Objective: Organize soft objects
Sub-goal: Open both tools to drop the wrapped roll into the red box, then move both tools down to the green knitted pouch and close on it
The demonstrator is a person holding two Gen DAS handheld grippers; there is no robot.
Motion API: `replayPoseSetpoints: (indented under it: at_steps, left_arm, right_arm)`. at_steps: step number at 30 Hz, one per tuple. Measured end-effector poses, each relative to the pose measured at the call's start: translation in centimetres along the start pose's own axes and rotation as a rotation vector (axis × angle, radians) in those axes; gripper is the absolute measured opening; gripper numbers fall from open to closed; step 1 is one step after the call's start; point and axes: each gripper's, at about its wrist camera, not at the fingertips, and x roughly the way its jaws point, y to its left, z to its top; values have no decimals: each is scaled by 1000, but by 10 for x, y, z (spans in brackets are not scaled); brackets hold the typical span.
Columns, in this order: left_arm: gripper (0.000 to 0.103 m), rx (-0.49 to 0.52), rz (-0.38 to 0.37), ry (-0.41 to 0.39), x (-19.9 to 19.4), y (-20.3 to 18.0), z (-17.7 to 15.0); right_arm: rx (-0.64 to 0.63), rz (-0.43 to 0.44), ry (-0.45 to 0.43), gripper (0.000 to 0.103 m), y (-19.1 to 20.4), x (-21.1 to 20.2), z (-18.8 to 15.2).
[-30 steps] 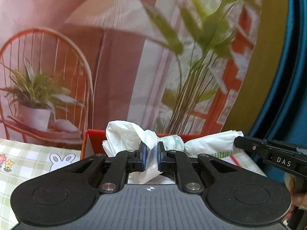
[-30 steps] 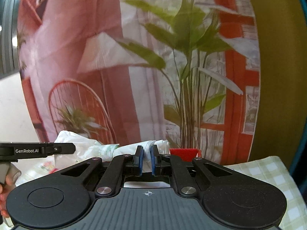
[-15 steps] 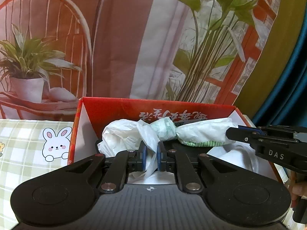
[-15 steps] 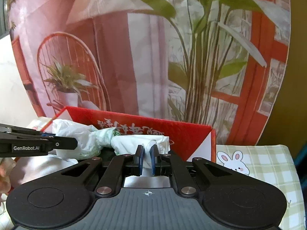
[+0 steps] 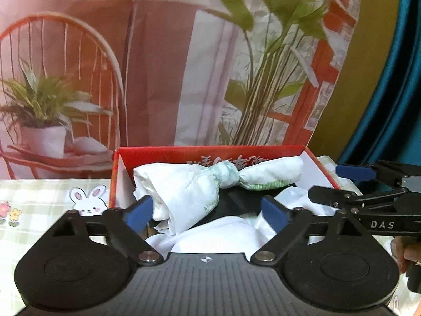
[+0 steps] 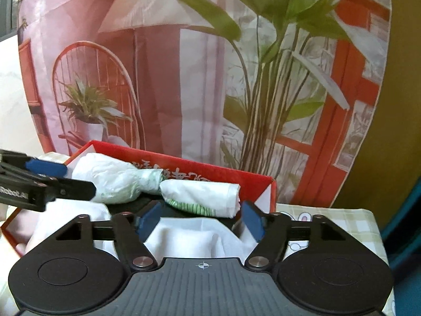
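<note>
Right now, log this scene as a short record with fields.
left claw: open, empty
right claw: open, empty
knotted bag: white plastic, tied in the middle, lying in the box
box: red, open top, on a checked cloth
under the bag: white fabric
behind: printed plant backdrop

The left gripper (image 5: 206, 213) is hovering with its jaws spread wide, blue pads (image 5: 138, 213) gripping nothing. The right gripper (image 6: 201, 220) is sitting beside it, to the left gripper's right, jaws likewise parted and empty. Both are pointing the same way, nearly level.
</note>
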Motion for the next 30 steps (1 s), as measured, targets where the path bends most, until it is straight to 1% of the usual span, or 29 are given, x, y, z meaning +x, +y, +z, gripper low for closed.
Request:
replayPoseSetpoints:
  at_steps: [2, 3, 5, 7, 11, 17, 19, 22, 25, 26, 30]
  left_arm:
    - [101, 23, 12, -20, -12, -6, -3]
    - [102, 31, 18, -27, -18, -8, -5]
    - [103, 48, 28, -38, -28, -14, -9]
    - [103, 70, 38, -35, -36, -19, -15]
    - [103, 77, 88, -34, -50, -24, -28]
    - [103, 47, 124, -65, -71, -29, -50]
    - [103, 42, 133, -62, -74, -32, -57]
    - [103, 38, 130, -60, -77, -36, -67]
    - [103, 26, 143, -63, -79, -41, -80]
    - [103, 18, 145, -57, -79, -43, -84]
    - [103, -17, 111, -33, -77, -45, -109]
  right_arm:
    - [-6, -4, -4, 82, 0, -10, -5]
    - [-6, 2, -10, 85, 0, -15, -8]
    - [4, 14, -19, 98, -1, -25, -15]
    - [17, 21, -23, 102, -2, -34, -21]
    - [36, 33, -23, 103, -4, -50, -36]
    - [50, 33, -43, 103, -7, -74, -62]
    - [46, 36, -51, 103, -7, -81, -72]
    - [53, 46, -52, 103, -8, -91, -88]
    - [51, 89, -62, 103, -9, -102, -108]
    - [38, 89, -56, 103, -8, -104, -115]
    - [-6, 96, -17, 102, -4, -112, -146]
